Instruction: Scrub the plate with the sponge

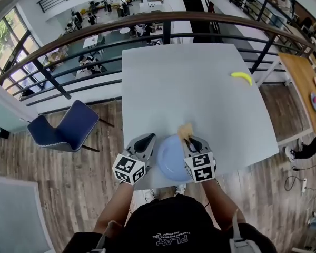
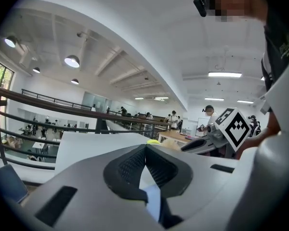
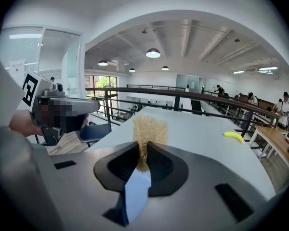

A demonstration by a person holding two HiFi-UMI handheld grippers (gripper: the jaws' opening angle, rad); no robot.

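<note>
A light-blue plate (image 1: 171,161) lies at the near edge of the white table (image 1: 200,88). My right gripper (image 1: 188,139) is over its far right rim, shut on a tan fibrous sponge (image 1: 185,130) that sticks out past the fingertips. In the right gripper view the sponge (image 3: 149,129) is pinched in the gripper (image 3: 143,146), with the plate (image 3: 135,191) showing below. My left gripper (image 1: 147,139) is at the plate's left rim. In its own view its tips (image 2: 145,148) meet with nothing seen between them, and the plate (image 2: 152,201) shows through the gap behind.
A yellow banana (image 1: 242,77) lies far right on the table. A blue chair (image 1: 66,125) stands left of the table and a dark railing (image 1: 163,20) runs behind it. A wooden table (image 1: 305,83) is off to the right.
</note>
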